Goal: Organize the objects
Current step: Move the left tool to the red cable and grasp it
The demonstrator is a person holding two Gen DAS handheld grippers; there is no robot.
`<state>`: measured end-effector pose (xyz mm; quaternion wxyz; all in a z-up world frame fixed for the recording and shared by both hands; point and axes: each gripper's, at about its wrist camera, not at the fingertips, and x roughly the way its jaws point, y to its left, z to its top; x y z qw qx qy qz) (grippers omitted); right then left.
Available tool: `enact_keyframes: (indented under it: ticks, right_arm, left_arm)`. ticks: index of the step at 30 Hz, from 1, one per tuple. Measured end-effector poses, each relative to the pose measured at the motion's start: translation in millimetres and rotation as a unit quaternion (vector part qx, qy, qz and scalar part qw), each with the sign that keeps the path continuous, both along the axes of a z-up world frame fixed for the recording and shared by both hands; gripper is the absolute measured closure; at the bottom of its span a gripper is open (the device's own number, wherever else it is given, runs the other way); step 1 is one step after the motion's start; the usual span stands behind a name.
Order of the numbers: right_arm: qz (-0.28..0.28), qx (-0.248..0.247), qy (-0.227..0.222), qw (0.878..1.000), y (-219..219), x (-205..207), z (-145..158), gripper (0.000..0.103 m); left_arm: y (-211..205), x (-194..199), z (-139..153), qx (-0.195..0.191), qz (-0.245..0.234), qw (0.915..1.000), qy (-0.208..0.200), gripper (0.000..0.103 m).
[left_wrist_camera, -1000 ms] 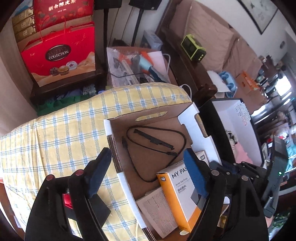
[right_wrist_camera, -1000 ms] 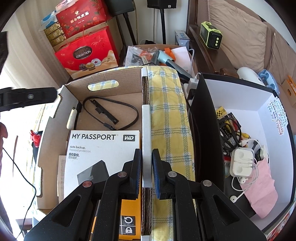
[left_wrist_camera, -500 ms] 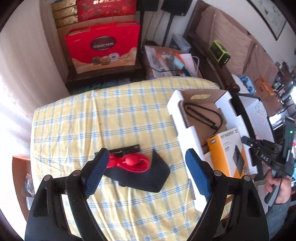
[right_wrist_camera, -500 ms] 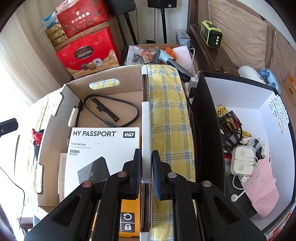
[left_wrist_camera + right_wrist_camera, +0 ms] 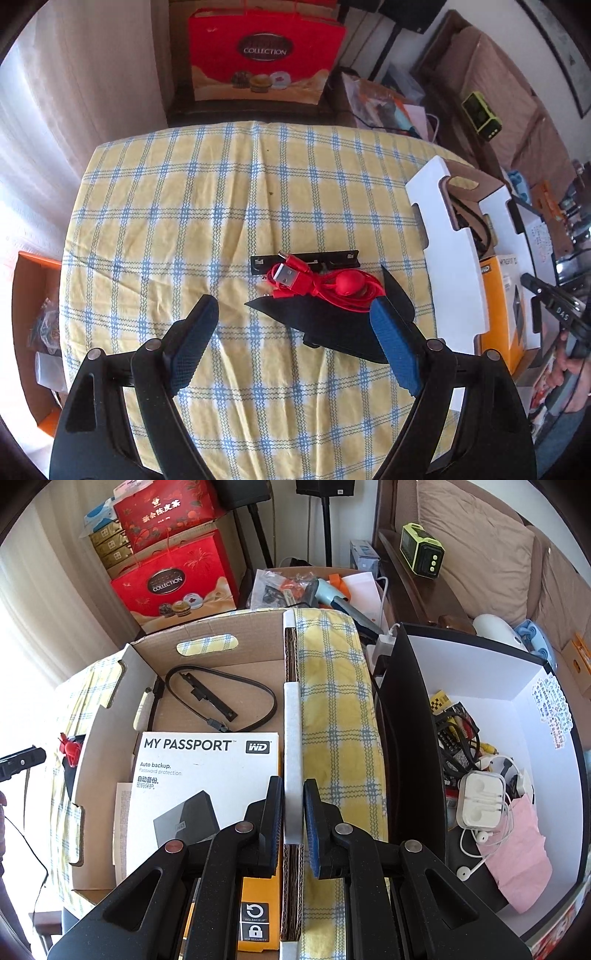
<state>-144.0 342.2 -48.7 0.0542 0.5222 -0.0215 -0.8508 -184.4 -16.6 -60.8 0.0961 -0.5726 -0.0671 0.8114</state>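
A coiled red USB cable (image 5: 321, 284) lies on a black pouch (image 5: 340, 328) on the checked tablecloth, with a flat black bracket (image 5: 332, 258) just behind it. My left gripper (image 5: 293, 343) hangs open above the cloth, the cable a little ahead of its right finger. The cardboard box (image 5: 207, 664) holds a black cable (image 5: 221, 701) and a white "My Passport" carton (image 5: 207, 775). My right gripper (image 5: 293, 823) is shut on the box's right wall (image 5: 291, 716). The same box (image 5: 450, 258) shows at the right of the left wrist view.
A black-and-white bin (image 5: 517, 738) with earphones, cables and a pink cloth stands right of the box. Red gift bags (image 5: 266, 55) stand behind the table. An orange box (image 5: 33, 332) sits low on the left. A person's hand (image 5: 569, 369) holds the right gripper.
My left gripper has swung left, away from the cardboard box, and come lower over the cloth; the red cable and black pouch now lie just ahead of it. The right gripper has kept still.
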Motion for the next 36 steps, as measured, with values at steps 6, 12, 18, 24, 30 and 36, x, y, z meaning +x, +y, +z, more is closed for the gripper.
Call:
enact_keyframes:
  ticks: [6, 12, 18, 24, 30, 36]
  right_arm:
    - [-0.001, 0.003, -0.001, 1.000, 0, 0, 0, 0.090]
    - [-0.001, 0.004, -0.001, 1.000, 0, 0, 0, 0.090]
    - [-0.001, 0.004, 0.000, 1.000, 0, 0, 0, 0.090]
    - [0.000, 0.006, -0.001, 1.000, 0, 0, 0, 0.090]
    - [-0.001, 0.006, -0.001, 1.000, -1, 0, 0, 0.090]
    - [-0.001, 0.007, -0.001, 1.000, 0, 0, -1, 0.090]
  left_arm:
    - [-2, -14, -20, 0.012, 0.020, 0.9994, -0.026, 0.031]
    - [-9, -22, -30, 0.057, 0.035, 0.9970, -0.038, 0.066]
    - [-9, -21, -27, 0.053, 0.035, 0.9973, -0.036, 0.082]
    - [-9, -20, -15, 0.058, 0.026, 0.9978, -0.021, 0.103]
    - [-9, -23, -25, 0.099, 0.045, 0.9918, -0.067, 0.074]
    - [3, -24, -28, 0.120, 0.061, 0.9884, -0.070, 0.046]
